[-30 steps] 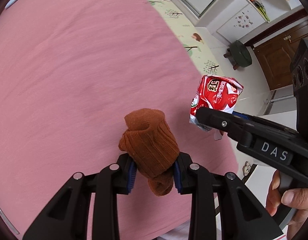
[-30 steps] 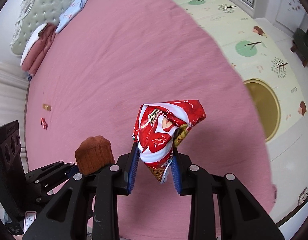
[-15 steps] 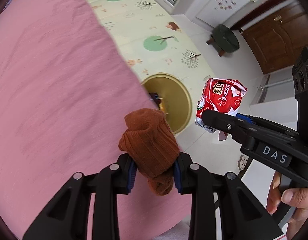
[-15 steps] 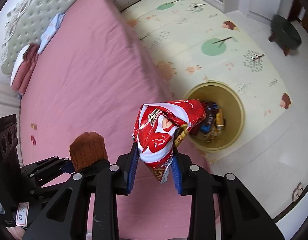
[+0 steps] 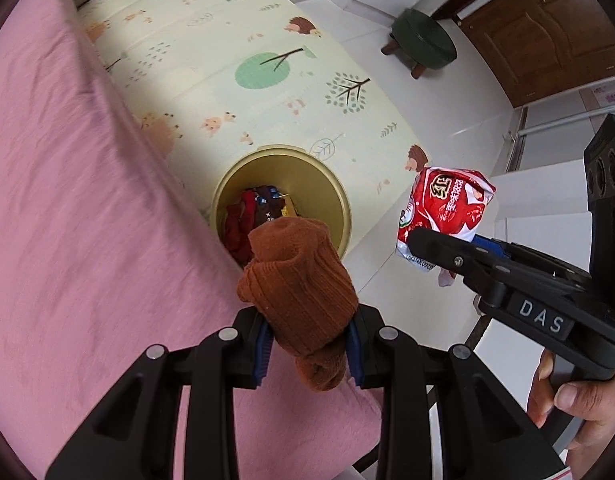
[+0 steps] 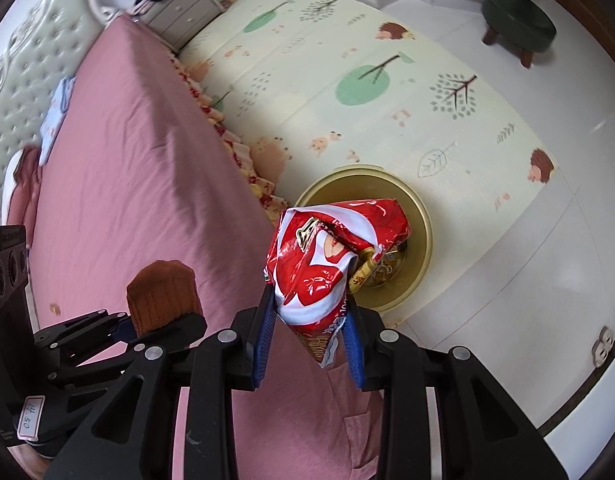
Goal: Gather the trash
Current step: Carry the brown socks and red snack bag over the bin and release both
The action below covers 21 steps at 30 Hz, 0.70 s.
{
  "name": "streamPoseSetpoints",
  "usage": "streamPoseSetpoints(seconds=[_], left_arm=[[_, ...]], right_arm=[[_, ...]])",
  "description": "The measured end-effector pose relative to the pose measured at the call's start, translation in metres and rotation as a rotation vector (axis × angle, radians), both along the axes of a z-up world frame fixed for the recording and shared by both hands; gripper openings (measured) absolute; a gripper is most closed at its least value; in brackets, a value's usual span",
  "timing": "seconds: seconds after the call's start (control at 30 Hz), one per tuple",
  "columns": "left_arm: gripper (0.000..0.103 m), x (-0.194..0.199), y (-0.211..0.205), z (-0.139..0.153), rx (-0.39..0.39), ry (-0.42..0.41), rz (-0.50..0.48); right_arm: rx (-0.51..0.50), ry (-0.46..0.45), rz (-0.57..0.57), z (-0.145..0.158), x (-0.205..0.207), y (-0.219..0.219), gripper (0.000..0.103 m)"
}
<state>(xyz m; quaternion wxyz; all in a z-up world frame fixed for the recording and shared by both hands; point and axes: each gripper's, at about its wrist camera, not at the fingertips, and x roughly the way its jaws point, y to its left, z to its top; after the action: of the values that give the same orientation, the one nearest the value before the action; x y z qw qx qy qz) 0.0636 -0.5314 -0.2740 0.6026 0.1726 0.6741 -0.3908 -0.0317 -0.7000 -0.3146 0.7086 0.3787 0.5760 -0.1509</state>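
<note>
My left gripper (image 5: 309, 354) is shut on a rolled brown knitted sock (image 5: 297, 286), held over the bed's corner just in front of the yellow bin (image 5: 335, 194). My right gripper (image 6: 309, 346) is shut on a crumpled red and white snack bag (image 6: 327, 252), which hangs in front of the same yellow bin (image 6: 421, 216). The bin stands on the floor by the bed and holds several wrappers and a red item. In the left wrist view the right gripper (image 5: 439, 246) and its snack bag (image 5: 443, 208) show at the right; in the right wrist view the left gripper (image 6: 123, 326) and sock (image 6: 163, 294) show at the left.
The pink bed (image 5: 67, 208) fills the left side, with small bits of litter (image 6: 54, 309) on it. A patterned play mat (image 6: 347, 60) covers the floor beyond the bin. A green stool (image 5: 423, 38) stands by a wooden door (image 5: 547, 24). A bedside drawer unit (image 6: 179, 12) sits at the headboard.
Both grippers swept from over the bed toward its edge, bringing the yellow bin into view and closer beneath the held sock and snack bag. Both grips stayed the same.
</note>
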Motion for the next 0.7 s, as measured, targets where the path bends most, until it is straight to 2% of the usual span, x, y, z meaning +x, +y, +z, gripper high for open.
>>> streamPoseSetpoints(seconds=[0.13,0.27,0.4,0.47,0.5,0.63,0.7], left_arm=[[0.03,0.005,-0.023,-0.016,0.005,0.032,-0.024],[0.03,0.004,-0.044,-0.029,0.017,0.028,-0.075],[0.034,0.004,-0.054,-0.042,0.043,0.054,-0.089],[0.043,0.004,-0.056,-0.046,0.055,0.065,-0.088],[0.051,0.004,-0.056,-0.048,0.059,0.067,-0.088],[0.066,0.002,-0.055,-0.051,0.069,0.075,-0.094],[0.067,0.001,-0.053,-0.052,0.074,0.082,-0.099]], right_arm=[[0.008,0.014,-0.011,-0.011,0.001,-0.012,0.031],[0.013,0.024,-0.022,-0.02,0.002,-0.022,0.031],[-0.005,0.021,-0.028,-0.026,0.001,-0.033,0.033],[-0.001,0.023,-0.047,-0.029,-0.002,-0.04,0.039],[0.003,0.021,-0.056,-0.029,-0.004,-0.042,0.045],[-0.004,0.034,-0.071,-0.031,-0.01,-0.051,0.046],[0.003,0.035,-0.071,-0.032,-0.011,-0.052,0.046]])
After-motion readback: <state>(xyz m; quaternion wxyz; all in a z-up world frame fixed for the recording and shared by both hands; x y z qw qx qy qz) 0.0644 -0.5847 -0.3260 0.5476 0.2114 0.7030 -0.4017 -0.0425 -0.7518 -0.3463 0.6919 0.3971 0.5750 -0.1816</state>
